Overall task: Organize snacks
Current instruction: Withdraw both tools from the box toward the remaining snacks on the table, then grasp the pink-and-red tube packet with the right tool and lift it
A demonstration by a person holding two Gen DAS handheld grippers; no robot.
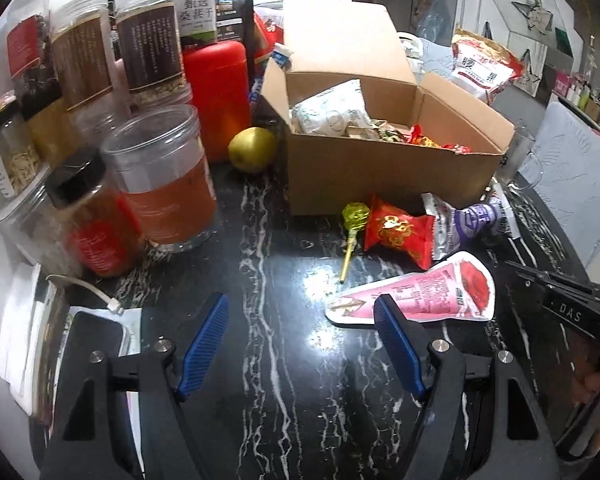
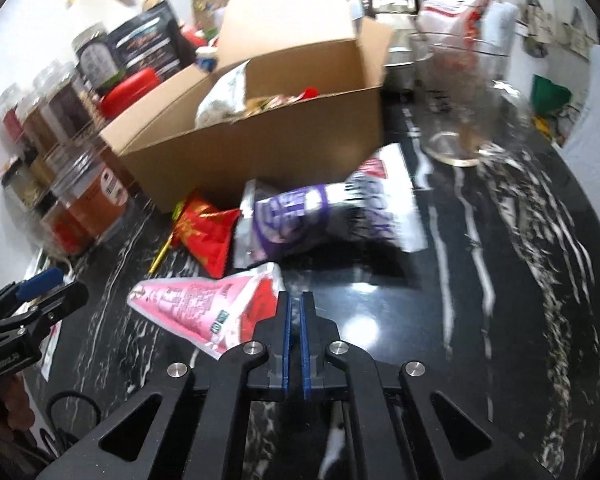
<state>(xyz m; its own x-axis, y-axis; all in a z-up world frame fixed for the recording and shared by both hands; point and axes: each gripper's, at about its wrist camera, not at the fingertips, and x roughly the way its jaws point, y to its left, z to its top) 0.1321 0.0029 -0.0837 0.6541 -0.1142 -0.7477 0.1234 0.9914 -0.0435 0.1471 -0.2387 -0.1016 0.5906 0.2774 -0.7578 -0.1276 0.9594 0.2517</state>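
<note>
An open cardboard box (image 1: 380, 168) (image 2: 260, 148) holding several snack packets stands on the black marble table (image 1: 284, 360). In front of it lie a green lollipop (image 1: 355, 216), a red packet (image 1: 396, 228) (image 2: 204, 232), a purple-and-silver packet (image 1: 464, 220) (image 2: 300, 216) and, nearest, a pink cone-shaped packet (image 1: 432, 292) (image 2: 196, 300). My left gripper (image 1: 300, 304) is open over bare table, its right finger overlapping the pink packet's near edge. My right gripper (image 2: 294, 300) is shut at that packet's red end. I see nothing between its pads.
Several clear jars (image 1: 168, 176), a red canister (image 1: 216, 92) and a yellow-green pear (image 1: 252, 148) crowd the table's left side. A glass mug (image 2: 468, 92) stands right of the box. A cashew bag (image 1: 484, 64) sits behind it. A white cable (image 1: 84, 288) lies near left.
</note>
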